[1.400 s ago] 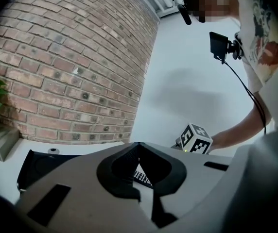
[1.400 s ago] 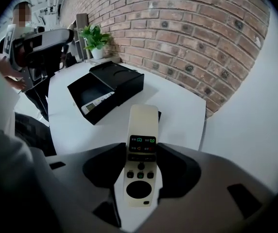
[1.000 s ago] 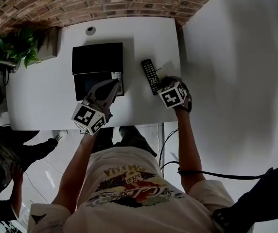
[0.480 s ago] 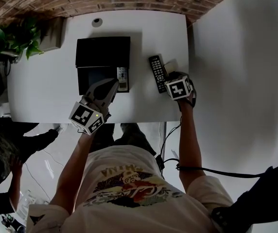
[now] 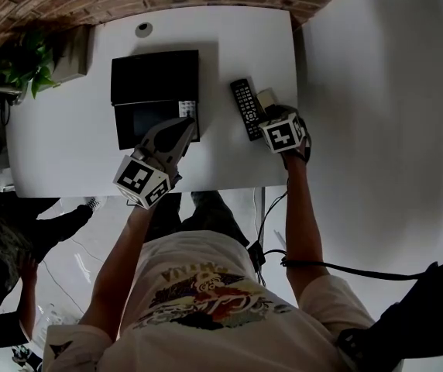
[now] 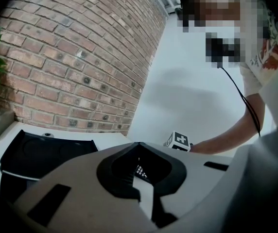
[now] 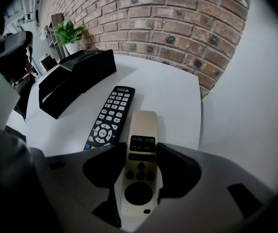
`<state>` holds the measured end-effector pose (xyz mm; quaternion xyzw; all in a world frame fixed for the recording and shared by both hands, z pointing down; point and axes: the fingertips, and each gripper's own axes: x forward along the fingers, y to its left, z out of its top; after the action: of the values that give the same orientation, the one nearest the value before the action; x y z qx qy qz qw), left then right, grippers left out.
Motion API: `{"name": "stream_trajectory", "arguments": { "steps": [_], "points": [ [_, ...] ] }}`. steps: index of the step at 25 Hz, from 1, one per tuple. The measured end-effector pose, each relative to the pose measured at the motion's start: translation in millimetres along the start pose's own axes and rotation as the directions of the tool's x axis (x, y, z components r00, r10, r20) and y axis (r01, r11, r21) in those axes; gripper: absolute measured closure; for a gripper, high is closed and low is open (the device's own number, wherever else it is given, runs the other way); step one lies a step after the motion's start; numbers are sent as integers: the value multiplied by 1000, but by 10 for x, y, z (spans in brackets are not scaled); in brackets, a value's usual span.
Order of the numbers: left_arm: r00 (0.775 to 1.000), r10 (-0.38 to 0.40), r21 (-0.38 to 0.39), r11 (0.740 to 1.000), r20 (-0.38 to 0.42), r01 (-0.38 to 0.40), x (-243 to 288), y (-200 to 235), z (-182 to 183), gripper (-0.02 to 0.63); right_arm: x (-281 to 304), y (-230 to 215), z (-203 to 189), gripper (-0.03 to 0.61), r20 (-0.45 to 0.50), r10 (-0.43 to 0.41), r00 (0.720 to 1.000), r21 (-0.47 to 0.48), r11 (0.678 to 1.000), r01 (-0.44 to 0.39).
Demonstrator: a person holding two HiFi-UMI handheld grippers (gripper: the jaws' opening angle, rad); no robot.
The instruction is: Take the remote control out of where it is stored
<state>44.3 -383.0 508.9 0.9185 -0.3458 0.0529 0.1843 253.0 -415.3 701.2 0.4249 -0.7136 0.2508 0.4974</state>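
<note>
The right gripper view shows the right gripper (image 7: pixel 141 148) with its jaws closed partway on the cream remote control (image 7: pixel 142 123). It lies on the white surface (image 7: pixel 173 96) just beside the black remote control (image 7: pixel 111 113). In the head view the marker cube hides most of the cream one. The left gripper (image 6: pixel 138 145), jaws together and empty, points at the open black box (image 5: pixel 154 76).

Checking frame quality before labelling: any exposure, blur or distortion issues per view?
Head view: dim, strong fisheye bending the table edges; black box throws a soft shadow. Left gripper view: heavy black vignette, its own jaws close, dark and soft. Right gripper view: evenly lit and sharp on the cream remote and black remote; brick wall bows.
</note>
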Motion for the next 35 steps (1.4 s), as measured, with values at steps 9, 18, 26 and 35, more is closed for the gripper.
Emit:
{"name": "stream_trajectory", "arguments": {
  "steps": [9, 18, 26, 35],
  "points": [
    [999, -36, -10, 999, -12, 36, 105, -117, -27, 611, -43, 14, 11, 373, 38, 7, 999, -2, 1000, -6],
    [999, -46, -1, 999, -8, 46, 22, -176, -2, 611, -257, -8, 100, 373, 108, -36, 993, -2, 999, 36],
    [999, -44, 55, 998, -4, 44, -130, -266, 87, 611, -663, 192, 212, 471, 187, -104, 977, -133, 983, 130],
    [998, 6, 42, 999, 55, -8, -555, -263, 277, 611, -995, 1007, 316, 552, 275, 33, 961, -132, 991, 3]
  ]
}}
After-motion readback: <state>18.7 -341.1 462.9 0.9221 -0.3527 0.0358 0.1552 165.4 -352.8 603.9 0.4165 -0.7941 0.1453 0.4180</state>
